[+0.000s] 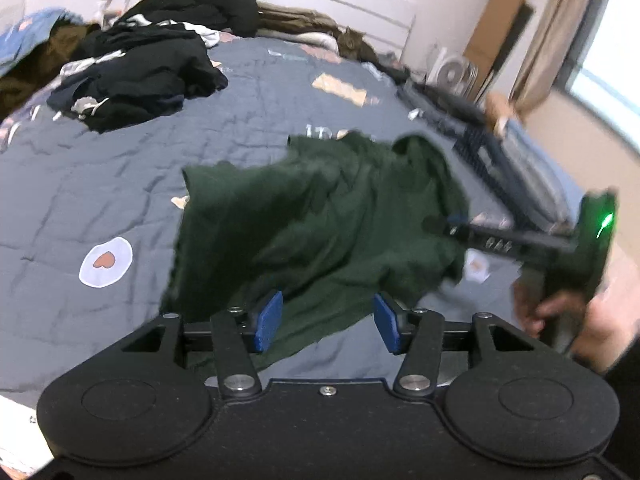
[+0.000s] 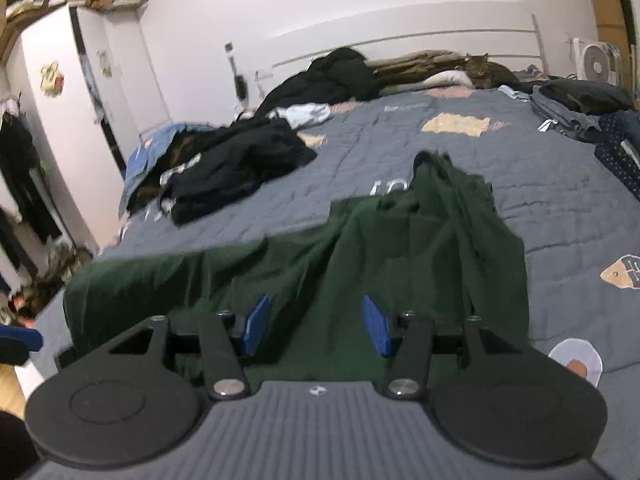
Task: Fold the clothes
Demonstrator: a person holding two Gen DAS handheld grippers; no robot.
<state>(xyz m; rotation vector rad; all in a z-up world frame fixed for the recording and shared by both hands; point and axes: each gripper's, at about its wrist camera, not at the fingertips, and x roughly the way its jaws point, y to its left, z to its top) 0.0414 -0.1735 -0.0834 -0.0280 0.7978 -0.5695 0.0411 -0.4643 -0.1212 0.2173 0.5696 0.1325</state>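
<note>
A dark green garment [image 1: 320,220] lies rumpled and partly spread on the grey quilted bed [image 1: 100,180]. My left gripper [image 1: 328,322] is open just above the garment's near edge, its blue pads [image 1: 270,322] wide apart with cloth showing below them. In the left wrist view a hand [image 1: 560,312] holds my right gripper [image 1: 446,224], whose tips reach the garment's right side. The right wrist view shows the right gripper [image 2: 318,326] open over the green garment [image 2: 360,248], blue pads [image 2: 376,326] apart and nothing clamped between them.
A heap of dark clothes [image 1: 140,76] [image 2: 240,168] covers the bed's far left. Folded clothes [image 2: 580,108] are stacked at the far right edge. A cat [image 2: 484,66] lies by the headboard. A white wardrobe [image 2: 60,100] stands left of the bed, and a fan [image 2: 596,64] stands at the far right.
</note>
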